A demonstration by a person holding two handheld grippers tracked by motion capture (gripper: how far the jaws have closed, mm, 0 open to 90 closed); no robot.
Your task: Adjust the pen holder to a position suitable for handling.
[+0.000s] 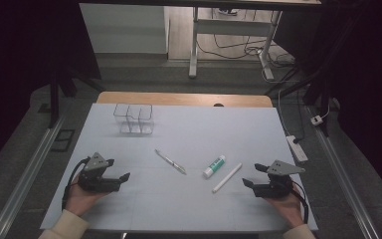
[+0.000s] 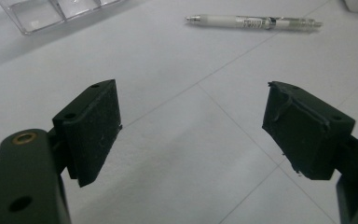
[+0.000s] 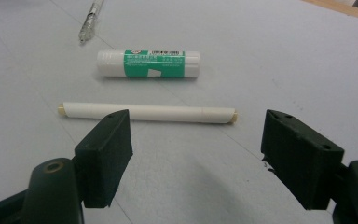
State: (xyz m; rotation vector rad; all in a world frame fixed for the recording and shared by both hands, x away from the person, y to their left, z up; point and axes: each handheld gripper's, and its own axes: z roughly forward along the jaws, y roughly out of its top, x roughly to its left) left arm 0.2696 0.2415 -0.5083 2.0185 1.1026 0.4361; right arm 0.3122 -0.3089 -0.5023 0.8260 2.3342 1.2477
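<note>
White paper covers the table (image 1: 179,209), and both tools rest low on it, one at each near corner. On the person's left, the left gripper (image 1: 118,170) sits with its jaws spread wide and nothing between them, the clear pen (image 2: 254,22) lying well ahead of it. Over on the other side, the right gripper (image 1: 254,176) is just as wide and just as empty, pointed at the white stick (image 3: 147,112) lying crosswise near its jaws but apart from them. Just beyond that lies the green-and-white glue stick (image 3: 148,63). At the far left of the sheet stands the clear plastic organizer (image 1: 133,118), well apart from everything.
</note>
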